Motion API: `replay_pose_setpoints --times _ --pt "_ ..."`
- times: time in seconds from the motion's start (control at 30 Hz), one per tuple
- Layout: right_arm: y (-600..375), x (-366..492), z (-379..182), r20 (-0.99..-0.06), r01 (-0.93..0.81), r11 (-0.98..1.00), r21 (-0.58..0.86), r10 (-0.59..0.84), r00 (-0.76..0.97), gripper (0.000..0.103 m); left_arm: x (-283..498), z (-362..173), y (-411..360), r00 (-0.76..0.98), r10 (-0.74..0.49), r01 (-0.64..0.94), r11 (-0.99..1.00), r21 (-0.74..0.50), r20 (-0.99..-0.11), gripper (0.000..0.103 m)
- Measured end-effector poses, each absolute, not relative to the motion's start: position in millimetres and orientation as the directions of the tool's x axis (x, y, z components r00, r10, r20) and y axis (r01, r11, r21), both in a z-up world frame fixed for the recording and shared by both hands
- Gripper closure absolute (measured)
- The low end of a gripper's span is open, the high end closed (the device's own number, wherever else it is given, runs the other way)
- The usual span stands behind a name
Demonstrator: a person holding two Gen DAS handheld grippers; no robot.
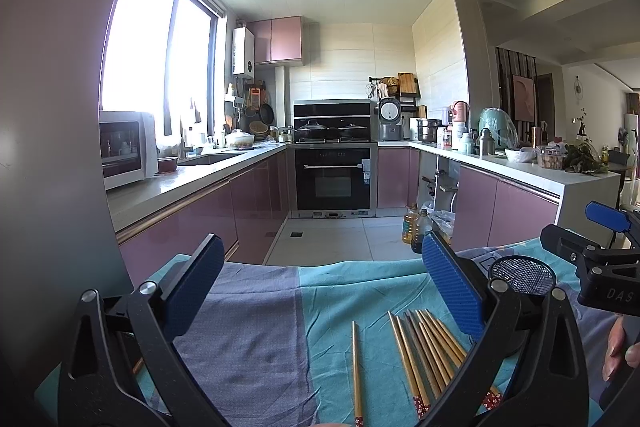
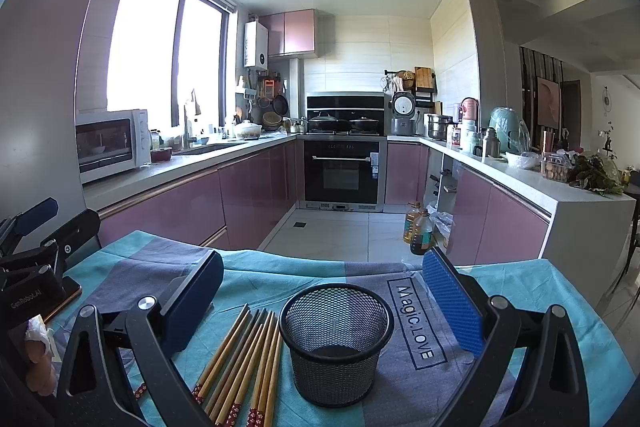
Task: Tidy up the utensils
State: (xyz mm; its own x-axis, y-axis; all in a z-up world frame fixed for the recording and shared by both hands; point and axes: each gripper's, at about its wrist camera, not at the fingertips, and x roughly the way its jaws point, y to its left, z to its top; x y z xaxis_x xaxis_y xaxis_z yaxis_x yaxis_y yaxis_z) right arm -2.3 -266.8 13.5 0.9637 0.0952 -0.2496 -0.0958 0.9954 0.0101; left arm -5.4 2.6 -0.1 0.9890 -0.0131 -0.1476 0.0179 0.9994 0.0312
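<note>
Several wooden chopsticks (image 2: 240,359) lie in a loose bundle on the teal and grey cloth (image 2: 532,291), just left of an upright, empty black mesh cup (image 2: 336,339). In the left wrist view the bundle (image 1: 428,351) lies low right, one chopstick (image 1: 356,371) lies apart to its left, and the cup (image 1: 522,275) is partly hidden behind the right finger. My left gripper (image 1: 320,287) is open and empty above the cloth. My right gripper (image 2: 324,299) is open and empty, its fingers on either side of the cup.
The cloth-covered table (image 1: 248,327) ends at a tiled kitchen floor (image 2: 340,235). Oil bottles (image 2: 418,231) stand on the floor by the pink cabinets. The right gripper's body (image 1: 600,267) shows at the right edge of the left wrist view.
</note>
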Motion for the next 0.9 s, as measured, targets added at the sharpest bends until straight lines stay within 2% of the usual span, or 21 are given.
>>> replay_pose_setpoints --times 0.63,0.77,0.9 --pt "-263 -1 10 -0.269 -0.116 0.993 0.008 0.114 0.956 0.007 0 -4 4 0.985 -0.021 0.028 0.999 0.041 -0.172 0.006" --pt "-260 -4 8 -0.31 -0.156 0.988 -0.009 0.146 0.939 0.007 6 -5 3 0.978 -0.03 0.043 0.997 0.06 -0.208 0.006" --pt "-259 -6 0 -0.394 -0.233 0.972 -0.005 0.213 0.894 0.007 19 -16 3 0.946 -0.106 0.128 0.99 0.054 -0.308 0.006"
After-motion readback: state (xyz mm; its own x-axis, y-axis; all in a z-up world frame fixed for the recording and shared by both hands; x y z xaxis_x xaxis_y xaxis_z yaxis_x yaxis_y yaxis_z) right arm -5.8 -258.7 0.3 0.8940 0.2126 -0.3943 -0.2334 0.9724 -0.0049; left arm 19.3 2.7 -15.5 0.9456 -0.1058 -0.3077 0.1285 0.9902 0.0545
